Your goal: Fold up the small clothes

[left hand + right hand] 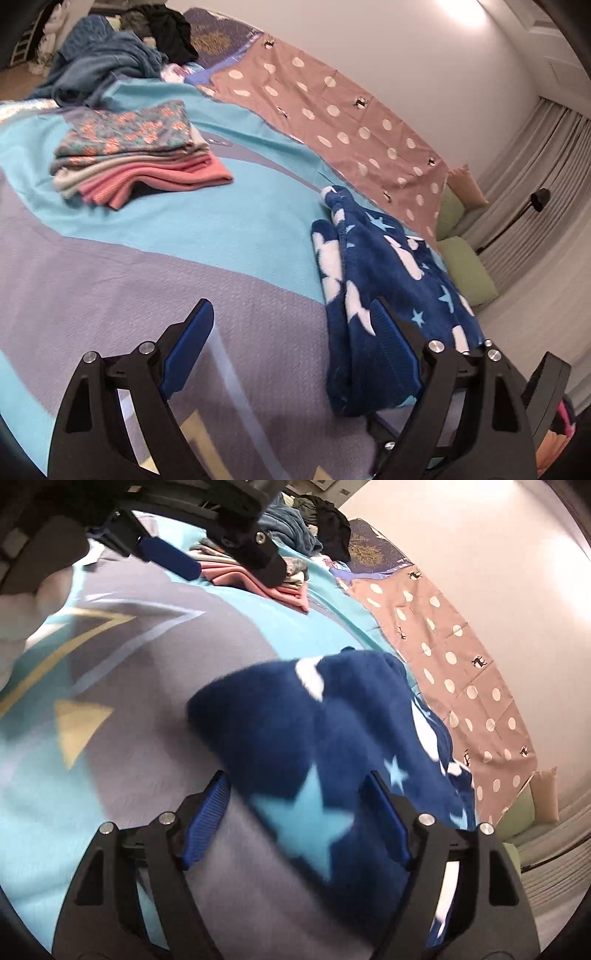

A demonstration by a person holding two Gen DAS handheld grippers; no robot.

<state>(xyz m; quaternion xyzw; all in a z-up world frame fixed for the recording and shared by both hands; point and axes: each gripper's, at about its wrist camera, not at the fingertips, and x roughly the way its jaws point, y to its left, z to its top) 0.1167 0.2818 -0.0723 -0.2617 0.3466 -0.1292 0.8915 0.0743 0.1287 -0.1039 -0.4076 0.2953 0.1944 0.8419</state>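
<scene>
On the bed lies a bedspread (pixel 221 236) in turquoise and grey. A dark blue fleece garment (pixel 384 288) with white shapes and light blue stars is lying on it, at the right side, near the edge of the bed. It looks folded over itself, bunched and not flat.

The left gripper (pixel 291 325) hangs over the grey part of the bedspread with its jaws wide apart. Nothing is between them; its right finger stands just beside the left edge of the garment, and I cannot tell if it touches the fleece.

The right gripper (pixel 297 797) is over the near end of the same garment. Its jaws also stand wide, and the fleece with a big light blue star lies between them, but the pads do not press on it. This view is blurred.

Far to the left is a stack of folded clothes (pixel 140 155), flowered piece on top, pink below. Behind it lies an unfolded pile (pixel 110 55) of blue and dark clothes. A brown cloth with white dots (pixel 332 110) runs along the wall.
</scene>
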